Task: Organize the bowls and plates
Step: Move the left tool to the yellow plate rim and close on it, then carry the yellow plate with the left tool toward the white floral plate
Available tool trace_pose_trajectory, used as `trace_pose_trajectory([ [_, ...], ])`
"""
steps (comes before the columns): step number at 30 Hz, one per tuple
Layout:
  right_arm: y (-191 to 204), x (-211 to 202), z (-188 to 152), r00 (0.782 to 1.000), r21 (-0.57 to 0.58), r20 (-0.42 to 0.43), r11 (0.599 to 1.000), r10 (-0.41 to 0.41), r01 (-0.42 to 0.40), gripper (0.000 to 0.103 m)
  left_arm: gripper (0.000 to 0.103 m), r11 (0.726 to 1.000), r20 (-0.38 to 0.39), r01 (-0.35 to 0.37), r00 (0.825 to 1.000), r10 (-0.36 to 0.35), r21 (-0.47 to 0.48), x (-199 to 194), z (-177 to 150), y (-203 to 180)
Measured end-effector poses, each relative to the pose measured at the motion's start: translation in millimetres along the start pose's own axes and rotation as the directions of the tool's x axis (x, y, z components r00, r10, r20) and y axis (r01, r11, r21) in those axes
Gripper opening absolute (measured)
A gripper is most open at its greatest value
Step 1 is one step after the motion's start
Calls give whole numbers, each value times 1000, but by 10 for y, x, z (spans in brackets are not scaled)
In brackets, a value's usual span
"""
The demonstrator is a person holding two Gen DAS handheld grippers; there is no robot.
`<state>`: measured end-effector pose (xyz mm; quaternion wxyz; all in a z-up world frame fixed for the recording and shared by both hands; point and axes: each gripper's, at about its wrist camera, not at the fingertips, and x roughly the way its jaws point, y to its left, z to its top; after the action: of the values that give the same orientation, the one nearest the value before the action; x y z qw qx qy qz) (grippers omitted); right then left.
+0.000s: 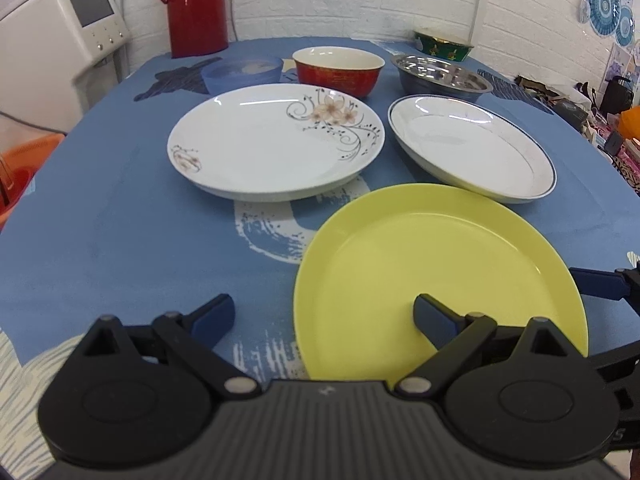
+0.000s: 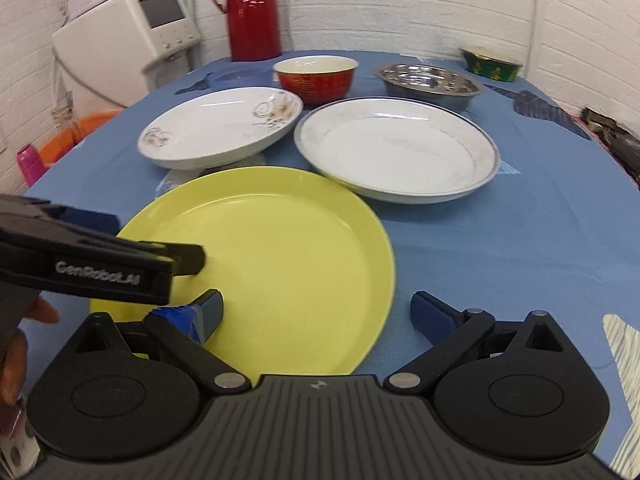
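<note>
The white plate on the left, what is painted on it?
Beige flowers with dark curling vines on the floral plate, clearest in the left wrist view.

both wrist views sit low over the counter (image 1: 100,240), facing the brick wall (image 2: 400,0); both share the near yellow plate (image 1: 440,272), left view from its left.

Three plates (image 1: 276,140) lie before three bowls (image 1: 338,70).
</note>
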<state>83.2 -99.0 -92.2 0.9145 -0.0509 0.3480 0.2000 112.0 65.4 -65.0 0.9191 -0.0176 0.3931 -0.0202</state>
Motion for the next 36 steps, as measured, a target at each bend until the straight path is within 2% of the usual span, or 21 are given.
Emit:
trace_pose_trajectory([
  [1, 63, -7, -13, 1000, -28, -2, 999, 25, -25, 86, 88, 1000, 6, 9, 1000, -9, 8, -13, -9, -7],
  [3, 124, -22, -24, 1000, -38, -1, 999, 30, -30, 85, 61, 999, 25, 50, 998, -50, 21, -73, -13, -30],
  [6, 111, -29, -21, 1000, -12, 10, 999, 30, -30, 84, 54, 998, 27, 55, 998, -55, 4, -75, -2, -23],
  [8, 131, -42, -1, 1000, 16, 13, 1000, 24, -24, 85, 43, 996, 16, 83, 996, -82, -21, -95, 1, 10],
  [10, 197, -83, 22, 999, 21, 28, 1000, 20, -21, 85, 43, 995, 7, 87, 996, -86, -50, -137, -3, 71],
  [13, 355, -114, 52, 997, -8, 45, 998, 63, -63, 85, 43, 996, 29, 58, 998, -56, -75, -279, -31, 222],
  [18, 719, -21, 78, 988, -61, 36, 987, 150, -148, 86, 43, 996, 46, -49, 998, 52, -73, -505, -134, 520],
  [22, 936, 100, 108, 980, -91, 21, 976, 200, -197, 86, 43, 989, 44, -101, 993, 106, -109, -542, -200, 781],
  [26, 938, 126, 98, 985, -93, 12, 981, 174, -172, 86, 43, 988, 23, -66, 997, 70, -143, -450, -220, 853],
  [30, 787, 94, 79, 993, -44, 4, 992, 119, -119, 86, 44, 993, 20, -11, 1000, 13, -122, -371, -233, 688],
  [36, 795, 144, 77, 995, -61, -3, 993, 102, -102, 87, 44, 994, 26, -22, 999, 25, -107, -322, -210, 644],
])
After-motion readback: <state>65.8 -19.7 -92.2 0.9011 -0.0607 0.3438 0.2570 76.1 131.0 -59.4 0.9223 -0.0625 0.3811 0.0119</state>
